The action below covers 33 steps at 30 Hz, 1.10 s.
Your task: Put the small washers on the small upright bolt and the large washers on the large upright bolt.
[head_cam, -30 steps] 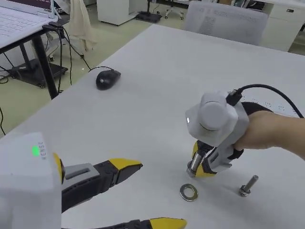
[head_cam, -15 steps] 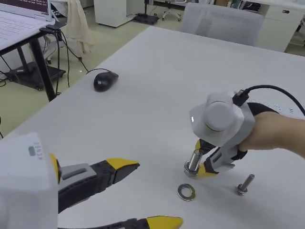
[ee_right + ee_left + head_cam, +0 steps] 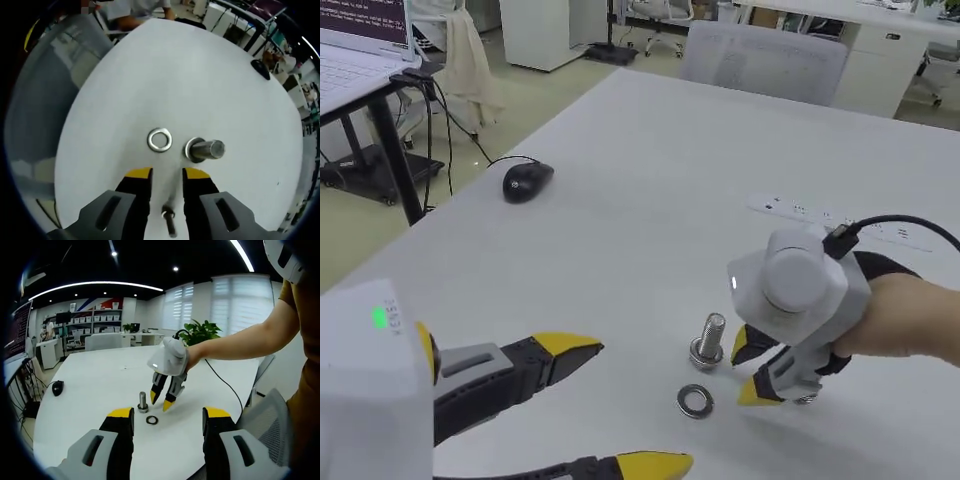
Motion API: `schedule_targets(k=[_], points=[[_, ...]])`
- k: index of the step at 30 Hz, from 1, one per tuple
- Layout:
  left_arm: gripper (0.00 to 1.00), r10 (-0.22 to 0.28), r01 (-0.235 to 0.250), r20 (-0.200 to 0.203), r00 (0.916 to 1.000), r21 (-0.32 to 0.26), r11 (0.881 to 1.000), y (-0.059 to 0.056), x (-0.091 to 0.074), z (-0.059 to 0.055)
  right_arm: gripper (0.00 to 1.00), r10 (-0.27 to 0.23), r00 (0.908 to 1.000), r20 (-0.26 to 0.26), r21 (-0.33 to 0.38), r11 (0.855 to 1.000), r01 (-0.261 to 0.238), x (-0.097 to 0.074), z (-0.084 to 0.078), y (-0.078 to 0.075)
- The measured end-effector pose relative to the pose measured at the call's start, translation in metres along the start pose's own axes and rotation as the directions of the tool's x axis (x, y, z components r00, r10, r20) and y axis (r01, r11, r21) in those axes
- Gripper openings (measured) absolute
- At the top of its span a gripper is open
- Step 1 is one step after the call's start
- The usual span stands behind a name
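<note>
The large bolt [image 3: 708,338] stands upright on the white table [image 3: 640,200], with a washer around its base. A loose large washer [image 3: 695,400] lies flat just in front of it. My right gripper [image 3: 751,369] is open, just right of the bolt and not touching it. In the right gripper view, the washer [image 3: 159,139] and large bolt [image 3: 205,149] lie ahead of the open right gripper [image 3: 166,173]. The small bolt [image 3: 169,222] sits low between its jaws. My left gripper [image 3: 615,405] is open and empty at the near left. In its own view the left gripper [image 3: 167,415] faces the bolt [image 3: 143,401], washer [image 3: 152,419] and right gripper [image 3: 163,400].
A black mouse [image 3: 527,180] lies near the table's left edge. A white power strip [image 3: 820,215] sits at the far right, with a chair [image 3: 765,60] behind the table. A desk with a laptop [image 3: 360,40] stands off to the left.
My right gripper has come off the large bolt and drawn back to the right with its jaws apart. The bolt now stands free. The head camera has shifted.
</note>
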State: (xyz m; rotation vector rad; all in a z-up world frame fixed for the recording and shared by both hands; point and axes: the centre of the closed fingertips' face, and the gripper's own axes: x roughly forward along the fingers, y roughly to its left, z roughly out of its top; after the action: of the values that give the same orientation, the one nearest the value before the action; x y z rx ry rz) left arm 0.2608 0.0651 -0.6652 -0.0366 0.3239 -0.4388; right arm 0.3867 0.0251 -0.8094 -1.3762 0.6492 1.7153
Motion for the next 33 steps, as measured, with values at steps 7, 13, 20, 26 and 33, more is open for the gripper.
schedule_targets(k=[7,13,20,26,33], points=[[0.54,0.002,-0.002,0.003,1.0,0.001,1.0,-0.004,-0.002,0.001,0.25,0.018,0.9997,0.014,0.01,1.0,-0.019,0.005,0.005,0.01],[0.54,0.015,-0.015,0.011,0.9998,-0.005,1.0,-0.003,-0.005,0.001,0.25,0.032,0.9994,0.017,0.02,0.999,-0.032,0.009,0.006,0.011],[0.54,0.019,-0.019,-0.002,0.9998,-0.012,1.0,-0.003,-0.004,-0.004,0.25,0.062,0.9981,0.001,0.037,0.997,-0.062,0.017,0.006,0.013],[0.54,0.024,-0.024,0.003,0.9997,-0.009,1.0,-0.003,-0.004,-0.002,0.26,0.072,0.9972,0.019,0.046,0.996,-0.073,0.018,0.013,0.012],[0.54,0.029,-0.029,0.002,0.9996,-0.01,1.0,-0.001,-0.005,-0.003,0.26,0.087,0.9958,0.027,0.034,0.996,-0.088,0.023,0.027,0.011]])
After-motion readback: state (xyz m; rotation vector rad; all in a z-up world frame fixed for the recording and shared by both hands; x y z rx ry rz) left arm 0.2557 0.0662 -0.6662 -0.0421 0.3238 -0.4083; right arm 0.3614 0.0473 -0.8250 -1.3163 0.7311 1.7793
